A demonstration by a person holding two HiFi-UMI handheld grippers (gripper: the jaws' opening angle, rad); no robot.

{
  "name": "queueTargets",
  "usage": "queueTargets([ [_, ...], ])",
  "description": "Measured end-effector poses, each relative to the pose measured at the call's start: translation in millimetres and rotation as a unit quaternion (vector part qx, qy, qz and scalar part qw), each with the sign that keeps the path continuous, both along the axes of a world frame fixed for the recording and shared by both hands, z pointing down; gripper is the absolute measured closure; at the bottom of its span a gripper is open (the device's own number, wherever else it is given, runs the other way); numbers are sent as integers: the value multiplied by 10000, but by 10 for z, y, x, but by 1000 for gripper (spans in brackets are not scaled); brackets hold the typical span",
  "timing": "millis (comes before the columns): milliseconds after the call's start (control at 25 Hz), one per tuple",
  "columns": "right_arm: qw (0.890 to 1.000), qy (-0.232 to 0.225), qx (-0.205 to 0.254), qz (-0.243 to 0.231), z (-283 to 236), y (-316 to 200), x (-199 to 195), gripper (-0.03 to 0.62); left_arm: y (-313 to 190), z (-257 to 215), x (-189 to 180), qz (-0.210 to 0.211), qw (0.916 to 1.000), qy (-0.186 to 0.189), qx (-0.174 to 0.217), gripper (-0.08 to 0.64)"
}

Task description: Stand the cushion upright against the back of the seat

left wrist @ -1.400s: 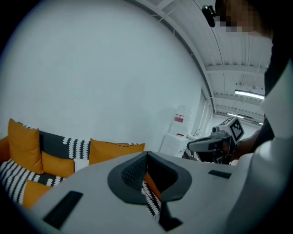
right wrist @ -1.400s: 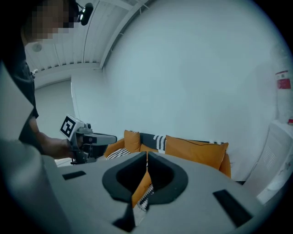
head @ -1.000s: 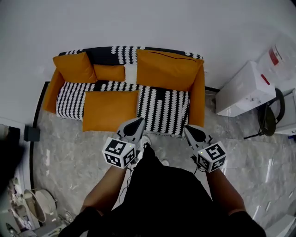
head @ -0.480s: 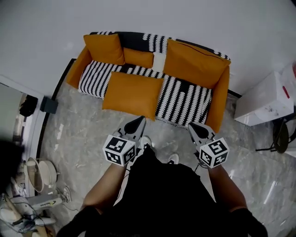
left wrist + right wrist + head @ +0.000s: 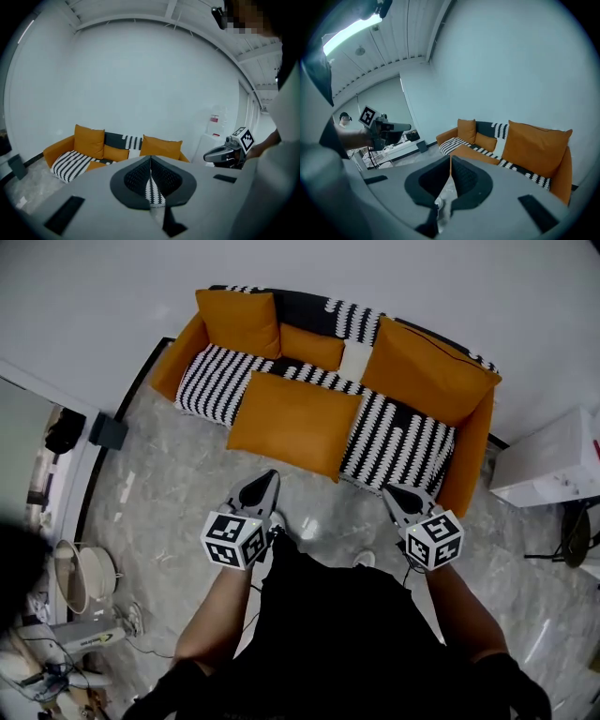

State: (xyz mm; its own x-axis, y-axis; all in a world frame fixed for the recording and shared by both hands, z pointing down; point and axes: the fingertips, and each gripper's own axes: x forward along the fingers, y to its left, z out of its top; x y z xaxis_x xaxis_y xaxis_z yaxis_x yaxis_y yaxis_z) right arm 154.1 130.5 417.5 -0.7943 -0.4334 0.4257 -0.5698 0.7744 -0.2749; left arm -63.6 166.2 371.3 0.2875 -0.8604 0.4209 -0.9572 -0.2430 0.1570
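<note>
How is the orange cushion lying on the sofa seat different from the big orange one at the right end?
The lying cushion is flat on the striped seat, its front edge poking past it; the right-end cushion stands up against the sofa back. The lying cushion sits near the middle; the right-end cushion is beside the armrest. Both are big, plain and orange.

the flat cushion (image 5: 293,425) covers the middle of the striped seat of the sofa (image 5: 172,369) in the head view. a white box (image 5: 553,465) and a dark chair (image 5: 574,538) run off the right edge. clutter (image 5: 47,662) at lower left is too small to identify. in the left gripper view, the body of the left gripper (image 5: 150,161) hides most of that cushion.
</note>
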Motion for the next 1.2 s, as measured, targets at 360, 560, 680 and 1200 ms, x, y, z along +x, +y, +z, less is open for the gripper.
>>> queueTargets([
  [360,9923,823,-601,701,678,-399,-750,554,-407,562,-1467,256,9990,-40,-375,543],
  [560,9767,1304,-926,1432,1207,-618,-1043,554,-726,1090,-2354,353,9966,-70,-745,543],
  [680,9653,1610,-1059,1763,1544,-645,-1194,552,-798,1451,-2791,505,9923,-207,-1114,543],
  [1200,9282,2667,-1827,1840,2955,-596,-1674,551,-796,3177,-3654,786,9621,-930,-2439,538],
])
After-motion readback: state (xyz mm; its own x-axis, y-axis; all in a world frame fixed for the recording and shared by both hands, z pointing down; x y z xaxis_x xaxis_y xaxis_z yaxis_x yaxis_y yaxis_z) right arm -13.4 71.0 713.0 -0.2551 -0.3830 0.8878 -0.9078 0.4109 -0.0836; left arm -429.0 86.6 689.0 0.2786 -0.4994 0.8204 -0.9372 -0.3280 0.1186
